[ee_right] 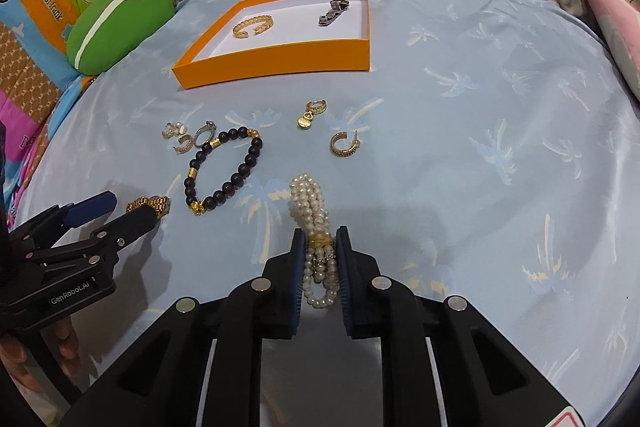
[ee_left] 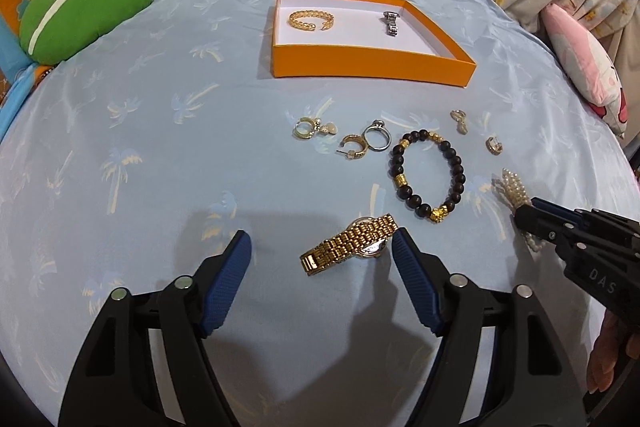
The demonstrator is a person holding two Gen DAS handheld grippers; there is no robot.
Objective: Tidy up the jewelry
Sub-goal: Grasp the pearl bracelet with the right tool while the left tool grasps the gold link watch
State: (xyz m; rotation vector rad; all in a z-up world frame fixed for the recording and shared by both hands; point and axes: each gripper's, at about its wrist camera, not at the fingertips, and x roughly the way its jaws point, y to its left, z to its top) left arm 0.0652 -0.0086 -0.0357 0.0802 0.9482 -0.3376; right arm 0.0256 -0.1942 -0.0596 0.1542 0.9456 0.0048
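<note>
**Reporter:** What's the scene on the blue palm-print bedspread (ee_left: 140, 187)?

**Onlooker:** Two hand-held grippers working a spread of jewelry. The right gripper (ee_right: 319, 239) has its jaws pressed in against a multi-strand pearl bracelet (ee_right: 310, 203), pinching it at the gold clasp, with the loops trailing off toward twelve o'clock. The left gripper (ee_left: 322, 247) is spread wide over a gold watch (ee_left: 348, 243), whose case lies just inside the right-hand pad; nothing is gripped there yet.

**Reporter:** Where does it all go?

**Onlooker:** Presumably the orange box (ee_left: 372, 65) at twelve o'clock in both views. A gold cuff (ee_left: 310, 21) and a silver watch (ee_left: 391, 23) already lie inside it.

**Reporter:** How should the pearls be handled?

**Onlooker:** I'd say lift straight up first, keeping the squeeze at the clasp so the strands hang together, then clear the box's near wall before lowering into the bare white floor between the two pieces.

**Reporter:** Anything in the way?

**Onlooker:** From the right camera, a gold hoop earring (ee_right: 344, 145) and a drop earring (ee_right: 312, 113) sit at twelve to one o'clock, right on the line to the box. Dangling pearls could drag them. A dark bead bracelet (ee_right: 224, 167) lies at ten o'clock, with a silver ring (ee_right: 205, 133) and more small earrings (ee_right: 178, 137) just beyond it. A green cushion (ee_right: 120, 23) sits well clear.
</note>
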